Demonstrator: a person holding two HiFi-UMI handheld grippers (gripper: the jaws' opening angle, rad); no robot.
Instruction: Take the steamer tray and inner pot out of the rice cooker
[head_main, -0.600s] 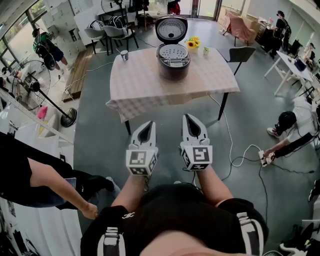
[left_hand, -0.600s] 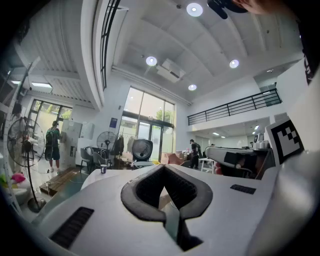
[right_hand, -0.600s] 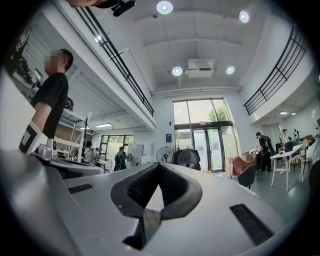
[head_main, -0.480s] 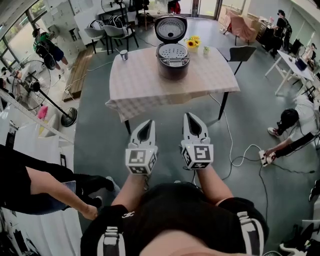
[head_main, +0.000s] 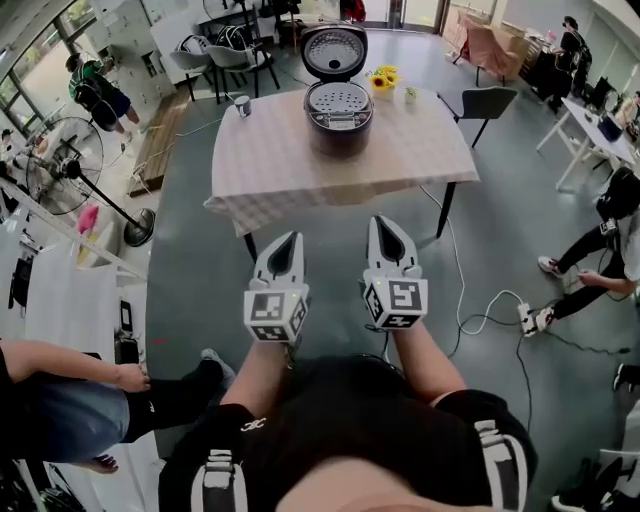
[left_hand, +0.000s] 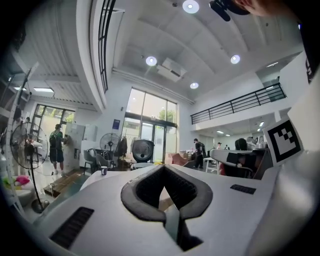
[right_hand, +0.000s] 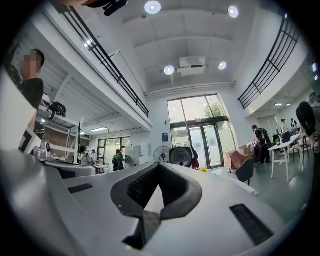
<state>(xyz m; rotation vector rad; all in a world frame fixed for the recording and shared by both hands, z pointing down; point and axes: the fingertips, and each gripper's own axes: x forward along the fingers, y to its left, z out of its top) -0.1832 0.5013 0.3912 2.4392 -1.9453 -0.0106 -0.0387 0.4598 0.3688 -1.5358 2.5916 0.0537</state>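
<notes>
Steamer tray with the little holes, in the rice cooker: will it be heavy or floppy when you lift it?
Probably light: the steamer tray looks shallow and full of holes. Likely stiff, not floppy, since it keeps a flat round shape across the top of the rice cooker.

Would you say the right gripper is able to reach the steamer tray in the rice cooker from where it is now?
Probably not yet: the right gripper is shut and hangs over floor short of the table. The steamer tray lies uncovered, lid up.
</notes>
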